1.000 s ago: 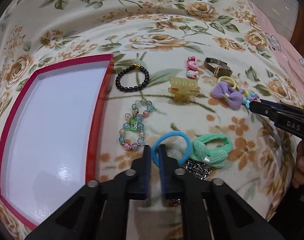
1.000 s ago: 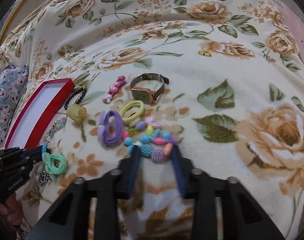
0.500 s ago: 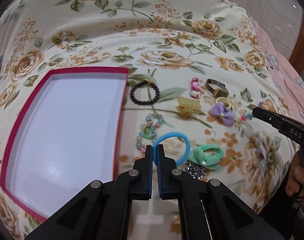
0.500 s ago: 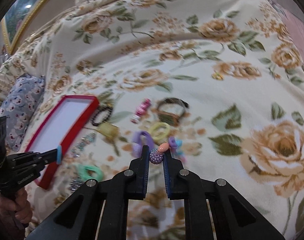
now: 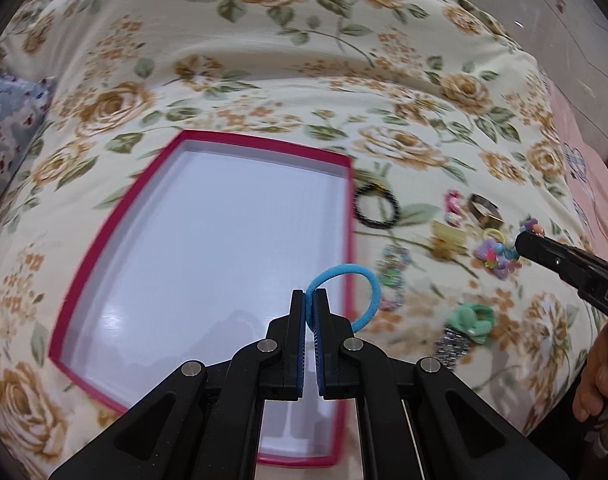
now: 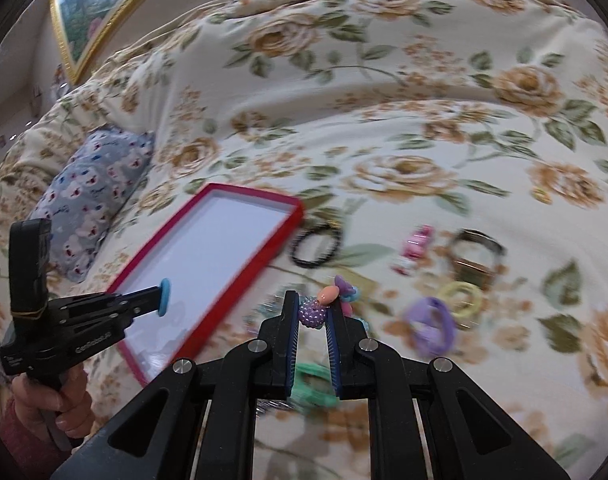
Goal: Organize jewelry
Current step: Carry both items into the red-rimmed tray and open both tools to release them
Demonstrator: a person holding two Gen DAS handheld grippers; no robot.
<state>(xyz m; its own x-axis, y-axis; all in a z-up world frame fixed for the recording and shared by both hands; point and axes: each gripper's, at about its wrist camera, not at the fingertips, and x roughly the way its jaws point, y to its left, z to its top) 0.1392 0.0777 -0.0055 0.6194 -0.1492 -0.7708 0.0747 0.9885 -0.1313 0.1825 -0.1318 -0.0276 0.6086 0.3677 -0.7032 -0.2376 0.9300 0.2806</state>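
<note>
My left gripper (image 5: 310, 295) is shut on a blue hair tie (image 5: 362, 280), which hangs in the air over the right rim of the red box (image 5: 264, 147) with the white inside. In the right wrist view, my right gripper (image 6: 313, 300) is shut on a colourful bead bracelet (image 6: 313, 313), lifted above the floral bedspread (image 6: 384, 80). Its loose beads dangle past the fingertips. That view also shows the left gripper (image 6: 159, 299) with the hair tie (image 6: 165, 296) over the box (image 6: 256, 195). The right gripper (image 5: 523, 241) enters the left wrist view from the right.
Right of the box lie a black bead bracelet (image 5: 376, 206), a pastel bead bracelet (image 5: 392, 276), a pink clip (image 5: 452, 205), a watch (image 5: 484, 212), a yellow claw clip (image 5: 448, 236), a purple bow tie (image 5: 484, 249), a green scrunchie (image 5: 474, 320) and a silver chain (image 5: 452, 344). A blue-grey pillow (image 6: 92, 200) sits left.
Both grippers have risen off the bedspread with their items. The left one carried the blue hair tie leftwards over the box edge. The right one closed on the bead bracelet and lifted it.
</note>
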